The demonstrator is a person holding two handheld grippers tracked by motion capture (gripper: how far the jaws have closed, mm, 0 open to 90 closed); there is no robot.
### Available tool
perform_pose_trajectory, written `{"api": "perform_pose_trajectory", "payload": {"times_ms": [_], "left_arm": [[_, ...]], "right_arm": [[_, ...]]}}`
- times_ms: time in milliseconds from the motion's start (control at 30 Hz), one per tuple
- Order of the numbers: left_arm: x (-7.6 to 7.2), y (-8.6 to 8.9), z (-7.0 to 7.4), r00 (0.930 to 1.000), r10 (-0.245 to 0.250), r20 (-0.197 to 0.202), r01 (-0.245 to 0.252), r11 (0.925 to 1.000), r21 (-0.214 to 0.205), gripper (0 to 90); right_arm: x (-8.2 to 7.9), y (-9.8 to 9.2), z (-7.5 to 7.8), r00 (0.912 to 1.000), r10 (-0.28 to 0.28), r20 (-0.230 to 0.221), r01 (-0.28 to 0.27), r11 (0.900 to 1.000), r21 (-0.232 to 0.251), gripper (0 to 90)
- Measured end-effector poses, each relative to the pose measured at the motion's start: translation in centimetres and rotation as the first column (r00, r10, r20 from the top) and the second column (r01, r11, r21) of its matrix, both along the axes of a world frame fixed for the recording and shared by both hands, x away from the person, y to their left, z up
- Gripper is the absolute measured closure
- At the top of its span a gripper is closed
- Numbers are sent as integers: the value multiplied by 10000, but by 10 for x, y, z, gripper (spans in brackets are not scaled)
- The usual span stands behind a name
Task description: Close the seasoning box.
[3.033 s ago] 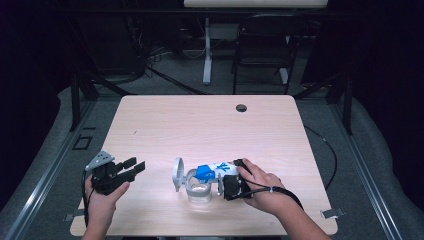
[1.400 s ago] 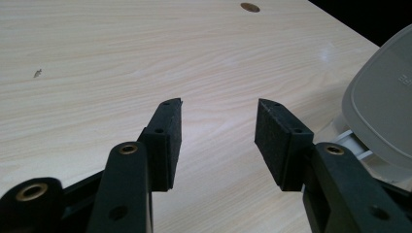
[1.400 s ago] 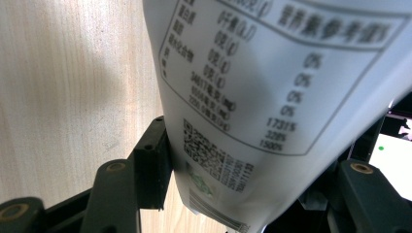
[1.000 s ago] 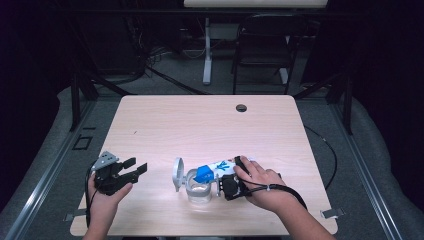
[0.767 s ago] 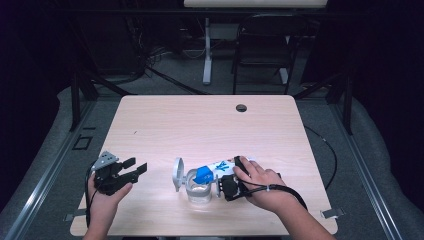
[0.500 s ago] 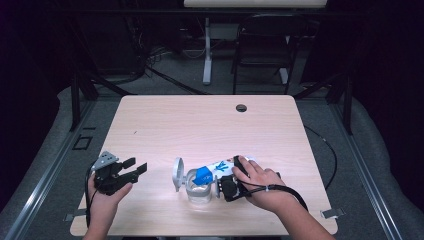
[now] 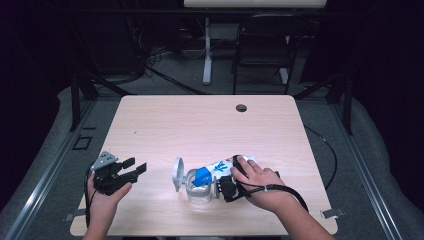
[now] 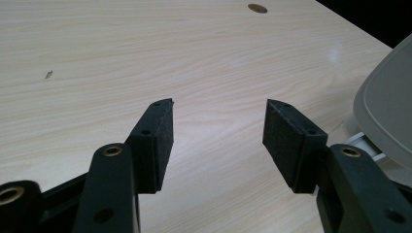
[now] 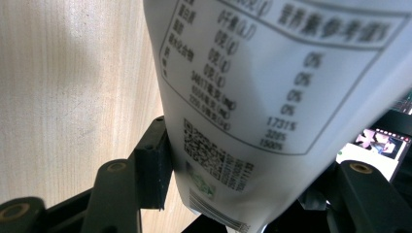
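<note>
- While tilted over the jar (image 7: 199, 192) at lower centre of the high view, the pouch (image 7: 220, 167) sits pinched in the right gripper (image 7: 226, 186).
- Jar contents: cannot tell.
- Left gripper (image 7: 134, 169), lower left: jaws spread, empty.

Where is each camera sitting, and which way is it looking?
High view: above the person's side, looking forward and down at the table; both forearms, left gripper, right gripper show.
Left gripper view: rides the left gripper, facing bare tabletop between open jaws.
Right gripper view: rides the right gripper, facing the white pouch it clamps.
Shared: the pouch and the wooden table.
</note>
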State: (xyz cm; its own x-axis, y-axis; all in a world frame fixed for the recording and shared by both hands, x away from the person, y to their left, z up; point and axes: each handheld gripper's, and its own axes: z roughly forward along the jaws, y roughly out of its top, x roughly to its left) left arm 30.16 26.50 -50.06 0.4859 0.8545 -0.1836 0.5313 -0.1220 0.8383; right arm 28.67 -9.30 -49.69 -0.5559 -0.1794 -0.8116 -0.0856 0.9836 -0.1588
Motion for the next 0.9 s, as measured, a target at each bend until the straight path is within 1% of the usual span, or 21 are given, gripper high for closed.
{"api": "perform_pose_trajectory", "payload": {"times_ms": [67, 100, 133, 233, 300, 633, 667, 700, 800, 900], "left_arm": [[0, 0, 0, 10000, -4, 3, 4, 10000, -2, 452], [0, 0, 0, 10000, -26, -20, 26, 10000, -10, 452], [0, 0, 0, 10000, -25, -10, 25, 10000, -10, 452], [0, 0, 0, 10000, -36, -16, 36, 10000, -17, 452], [0, 0, 0, 10000, -32, -13, 32, 10000, -24, 452], [0, 0, 0, 10000, -27, -33, 26, 10000, -27, 452], [0, 0, 0, 10000, 13, -13, -14, 10000, -63, 452], [0, 0, 0, 10000, 17, -10, -17, 10000, -64, 453], [0, 0, -1, 10000, -21, -65, 21, 10000, -46, 453], [0, 0, -1, 10000, 11, -34, -11, 10000, -56, 453]], "right_arm": [[0, 1, 1, 10000, 20, -5, -20, 10000, -76, 423], [-1, 2, 2, 10000, -34, 12, 34, 9997, -230, 423], [-1, 2, 1, 10000, 55, 16, -55, 9999, -144, 424], [-1, 3, 2, 10000, 78, 37, -77, 9998, -198, 424], [0, 3, 2, 9999, 107, 34, -106, 9998, -149, 425], [-1, 4, 3, 9996, 187, 217, -178, 9990, -409, 426], [-2, 5, 4, 9995, 168, 275, -151, 9982, -582, 427], [-1, 5, 3, 9994, 228, 274, -215, 9986, -490, 427], [-1, 5, 3, 9993, 278, 269, -264, 9984, -503, 428], [-1, 5, 3, 9989, 343, 323, -325, 9979, -564, 428]]}}
